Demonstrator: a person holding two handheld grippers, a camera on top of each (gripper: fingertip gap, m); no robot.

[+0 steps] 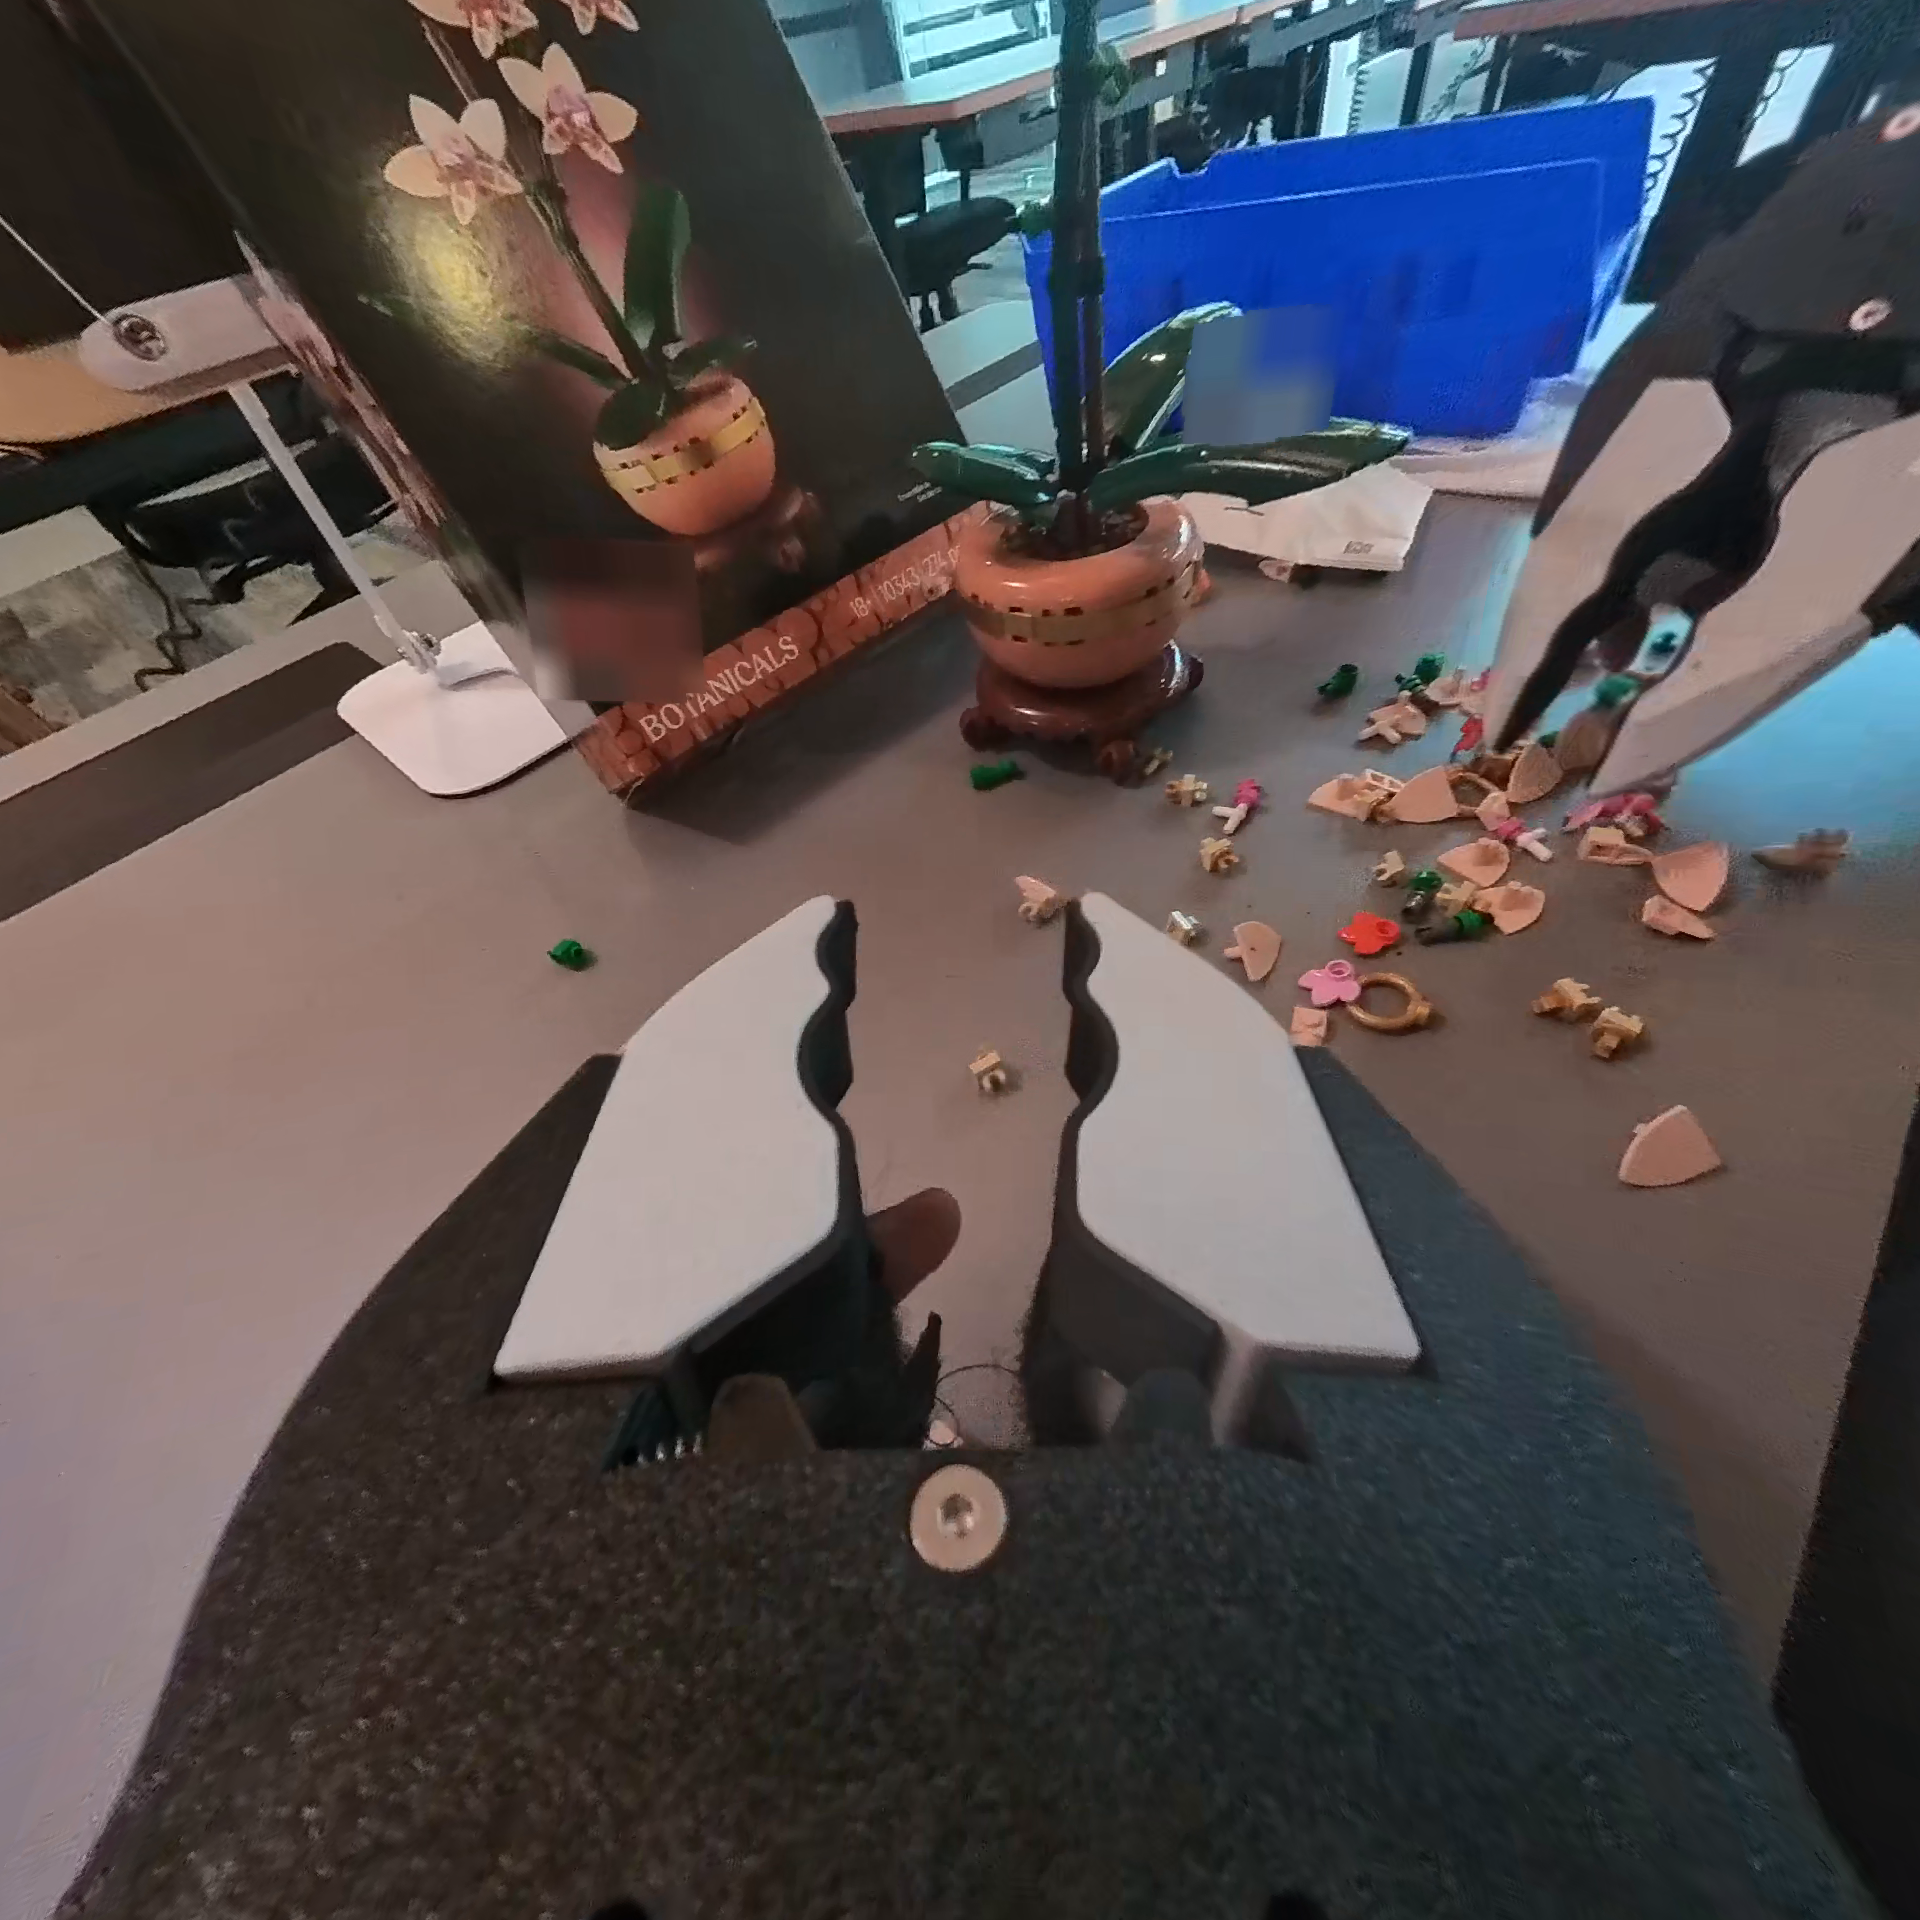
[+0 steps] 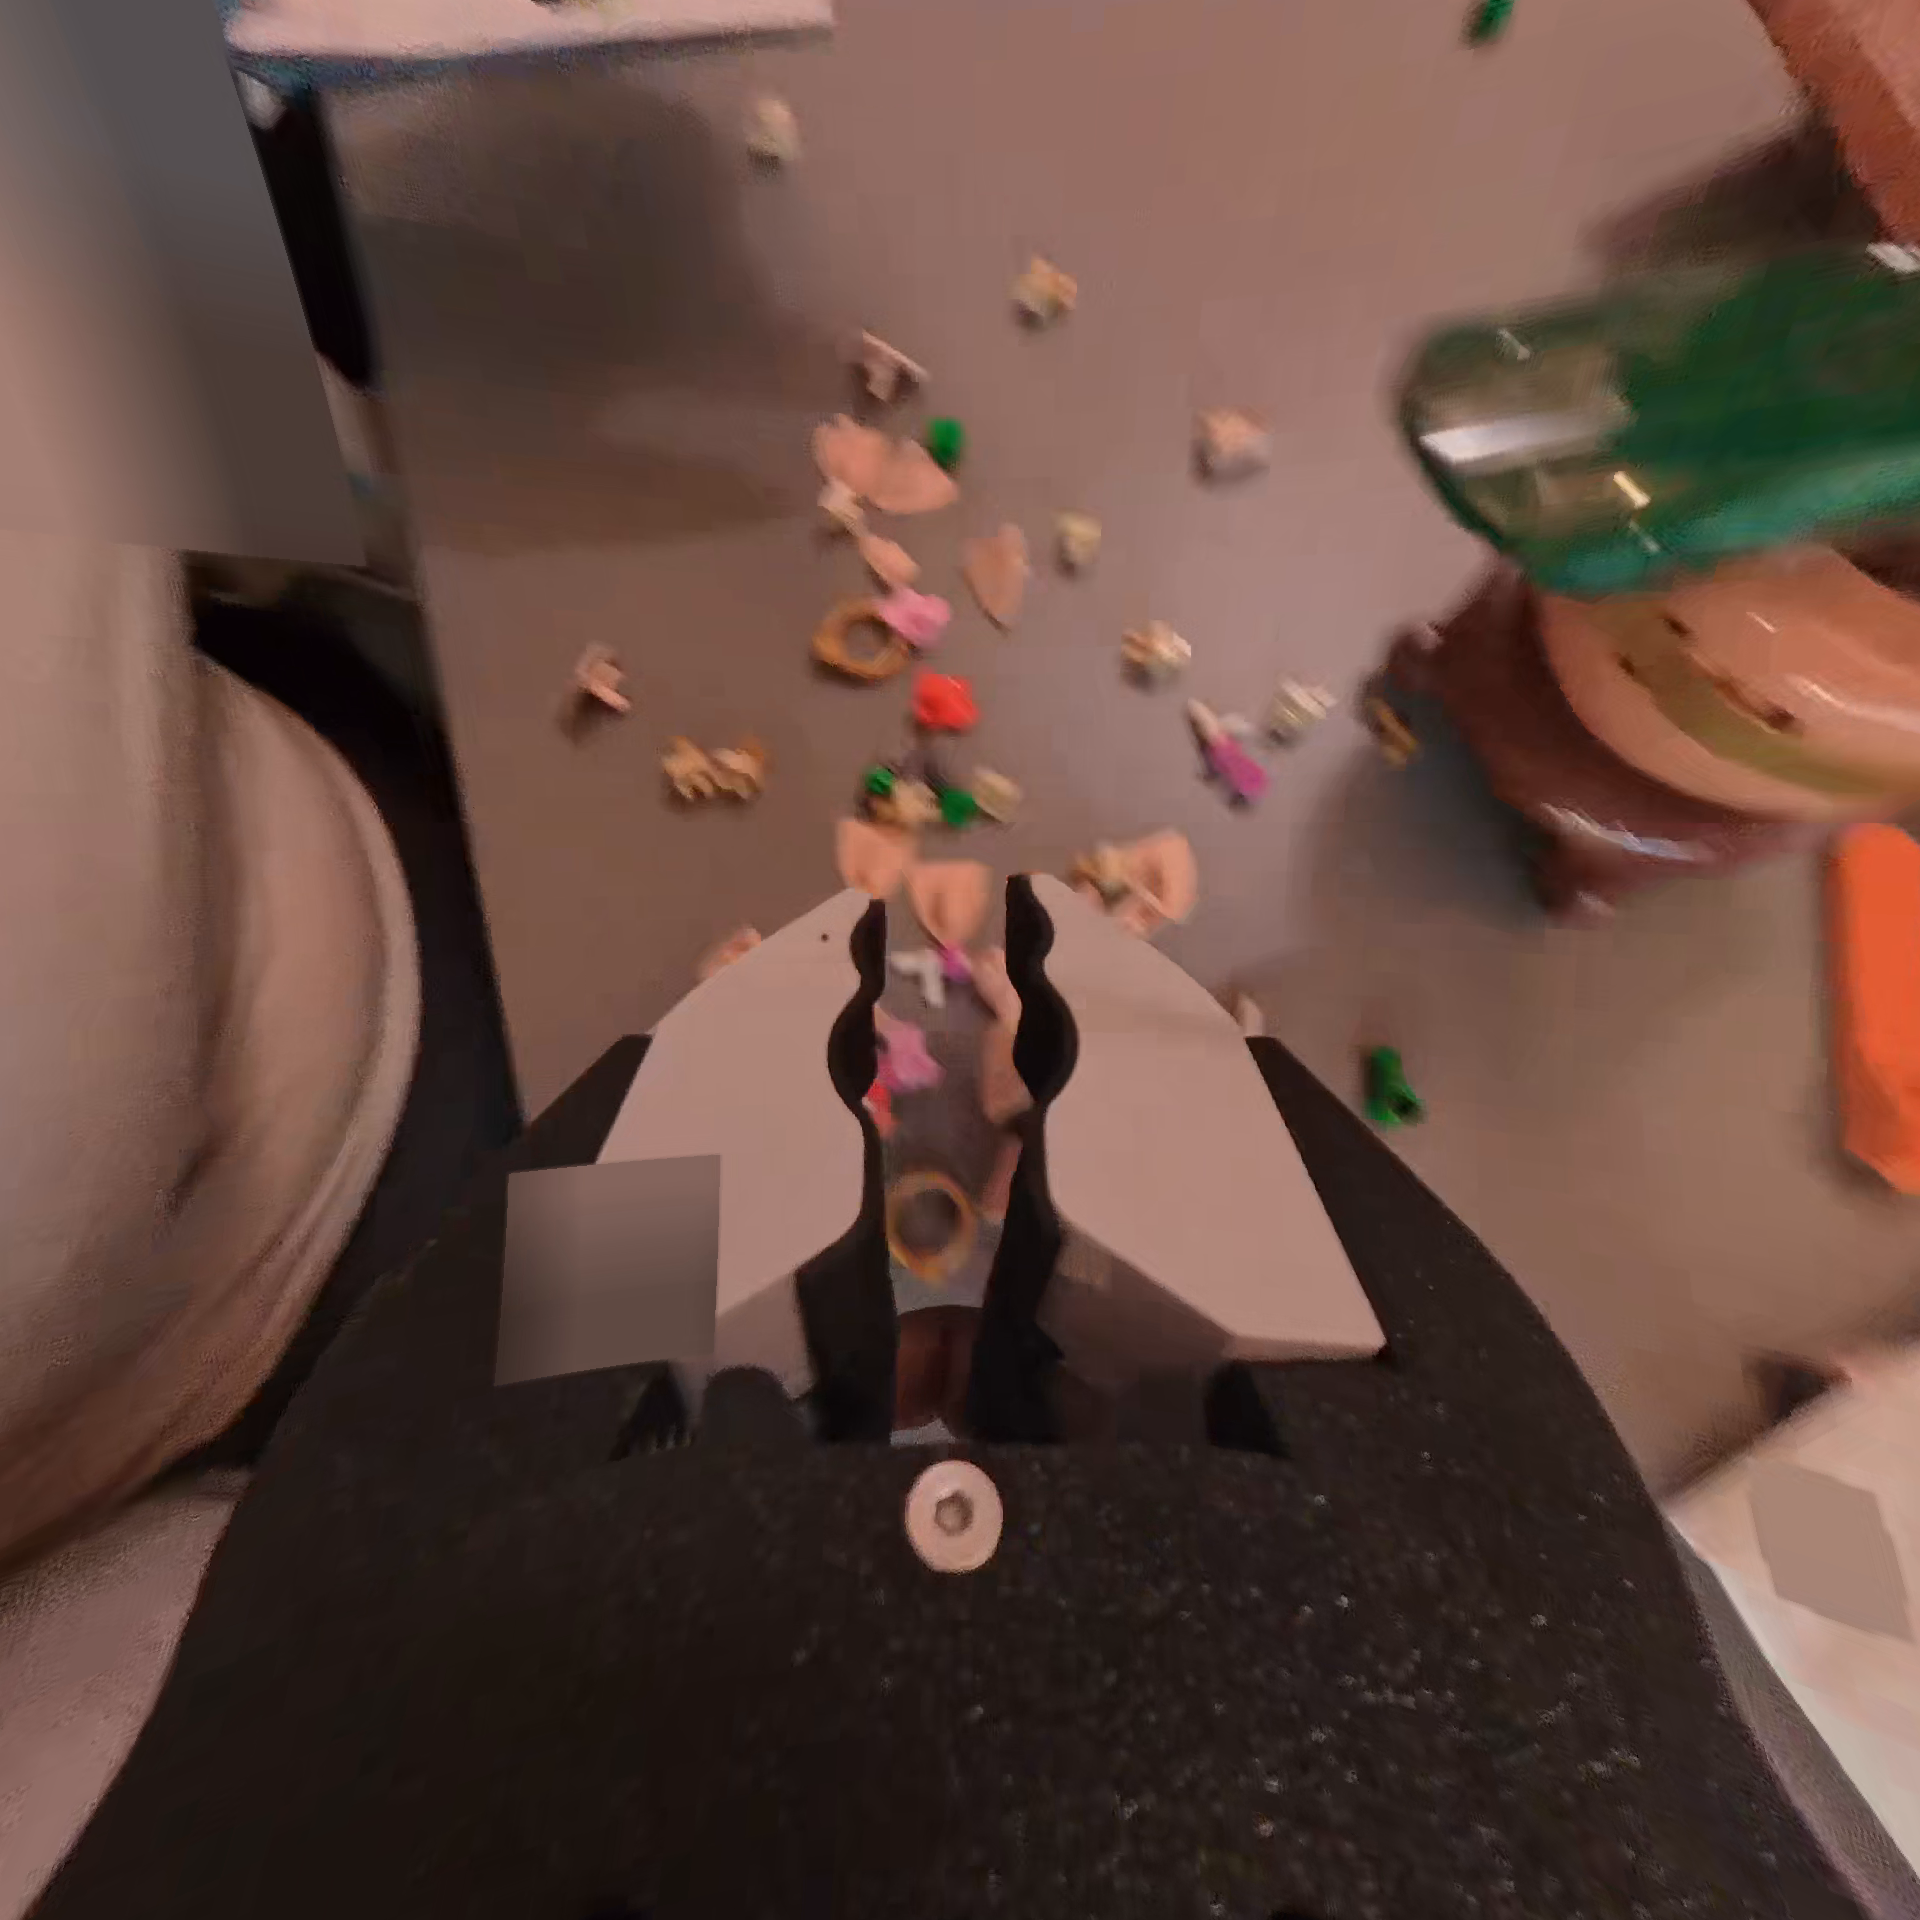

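My left gripper [image 1: 961,914] is open and empty, low over the grey table [image 1: 312,1143], with a small tan piece [image 1: 989,1070] lying between its fingers. My right gripper [image 1: 1569,764] is open, tips down in a pile of loose tan petals and small parts [image 1: 1455,795]. In the blurred right wrist view, the right gripper [image 2: 948,896] has a narrow gap; a tan petal [image 2: 951,899] and a gold ring [image 2: 930,1221] show through it. A brick-built orchid pot [image 1: 1075,613] with green leaves stands behind, seen also in the right wrist view [image 2: 1714,707].
The dark orchid box [image 1: 623,364] stands left of the pot. A white lamp base [image 1: 457,727], a blue bin [image 1: 1403,260] and white paper bags [image 1: 1320,520] lie beyond. A gold ring [image 1: 1387,1003], pink flower [image 1: 1330,982] and red piece [image 1: 1369,930] lie near my left gripper. About 20 centimeters separates my left fingertips from my right.
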